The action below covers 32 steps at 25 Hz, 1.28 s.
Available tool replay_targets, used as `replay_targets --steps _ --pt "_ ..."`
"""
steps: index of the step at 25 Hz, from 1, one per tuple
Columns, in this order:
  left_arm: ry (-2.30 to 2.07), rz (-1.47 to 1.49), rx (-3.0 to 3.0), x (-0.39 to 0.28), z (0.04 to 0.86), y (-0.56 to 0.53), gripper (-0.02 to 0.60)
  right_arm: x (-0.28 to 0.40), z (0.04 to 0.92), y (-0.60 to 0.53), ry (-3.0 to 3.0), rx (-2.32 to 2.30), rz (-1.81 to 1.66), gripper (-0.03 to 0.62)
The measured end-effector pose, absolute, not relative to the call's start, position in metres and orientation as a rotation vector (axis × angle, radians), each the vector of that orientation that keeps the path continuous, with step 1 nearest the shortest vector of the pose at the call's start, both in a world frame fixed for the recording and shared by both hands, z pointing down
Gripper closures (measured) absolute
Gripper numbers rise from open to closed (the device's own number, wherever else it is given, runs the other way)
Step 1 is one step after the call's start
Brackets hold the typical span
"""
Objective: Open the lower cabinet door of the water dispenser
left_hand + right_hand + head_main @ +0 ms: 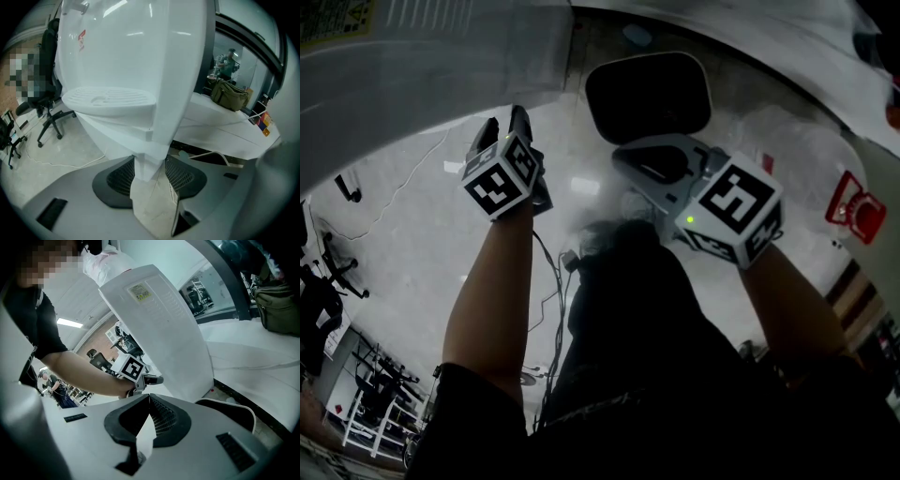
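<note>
The white water dispenser fills the left gripper view, with its drip tray above the lower cabinet. My left gripper straddles the cabinet door's side edge. Both meshed pads lie against that edge. In the head view the left gripper sits at the dispenser's grey flank. The right gripper hangs to the right of the dispenser, jaw tips together, holding nothing. It looks toward the left gripper. The head view shows the right gripper lower and nearer.
A black office chair stands left of the dispenser, and a white cable lies on the pale floor. An olive bag rests on a white ledge to the right. A black rounded seat sits beyond the right gripper.
</note>
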<state>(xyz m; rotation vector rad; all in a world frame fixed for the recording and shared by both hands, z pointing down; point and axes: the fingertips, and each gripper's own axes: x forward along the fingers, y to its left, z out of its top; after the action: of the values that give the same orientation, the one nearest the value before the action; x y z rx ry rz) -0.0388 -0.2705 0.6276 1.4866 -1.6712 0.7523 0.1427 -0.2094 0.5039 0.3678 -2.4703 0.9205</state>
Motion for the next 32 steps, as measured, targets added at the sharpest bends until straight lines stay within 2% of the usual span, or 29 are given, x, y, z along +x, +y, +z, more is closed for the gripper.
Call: replay_targets --steps 13,16,32 --pt "-1.653 0.781 1.511 -0.046 0.63 -0.237 0.411 0.133 0.506 -0.181 -2.442 0.321 0.877 0.582" --pt "-1.644 0.793 1.515 -0.047 0.629 -0.226 0.46 0.131 0.505 -0.176 -2.442 0.333 0.872 0.582" --pt "-1.532 0.868 1.62 -0.069 0.629 -0.192 0.466 0.089 0.497 -0.145 -2.422 0.344 0.86 0.582"
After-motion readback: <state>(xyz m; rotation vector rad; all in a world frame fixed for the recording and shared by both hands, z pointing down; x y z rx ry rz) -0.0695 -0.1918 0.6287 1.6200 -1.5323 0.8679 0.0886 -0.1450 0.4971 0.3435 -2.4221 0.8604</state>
